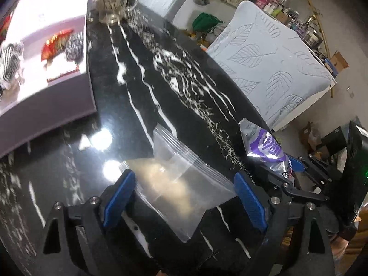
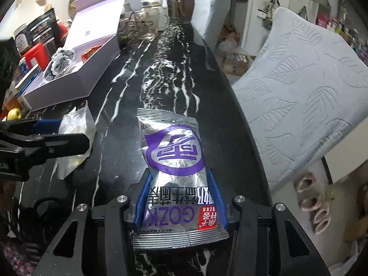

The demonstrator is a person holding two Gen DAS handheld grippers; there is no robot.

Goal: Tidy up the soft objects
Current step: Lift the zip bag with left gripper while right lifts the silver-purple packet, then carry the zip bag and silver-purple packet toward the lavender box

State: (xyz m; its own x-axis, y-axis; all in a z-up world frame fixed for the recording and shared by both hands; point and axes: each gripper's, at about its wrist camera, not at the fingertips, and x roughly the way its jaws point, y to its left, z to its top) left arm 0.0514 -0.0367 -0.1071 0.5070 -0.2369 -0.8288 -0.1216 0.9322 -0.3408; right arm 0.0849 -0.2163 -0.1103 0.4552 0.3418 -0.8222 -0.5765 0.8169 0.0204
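We hold the silver-and-purple snack pouch (image 2: 176, 161) in the right gripper (image 2: 180, 197), whose 2 blue pads are pressed against the pouch's lower half so the foil buckles between them. The pouch points away from us over the black marble table (image 2: 128, 105), near the edge that faces the leaf-patterned chair (image 2: 306, 105).

The left gripper (image 1: 184, 197) has its jaws spread wide, 1 pad on each side of the clear zip bag (image 1: 181, 179), which lies flat on the marble just left of the pouch. We cannot tell whether either pad touches the plastic.

We judge the main risk to be the foil: it is slick and puffed with air, so it may squirt out of the pads or twist as we carry it, and being so near the table edge it could drop to the floor. The zip bag is thin and hugs the glossy stone; closing on it may only skate it along, or pinch its mouth shut.

Left of the pouch and farther back sits the open lilac box (image 2: 76, 73), with a black-and-white knit item (image 2: 58, 63) inside. Beyond it stand glass jars (image 2: 147, 26). Between the pouch and the box, only the zip bag and the left gripper stand in our path.
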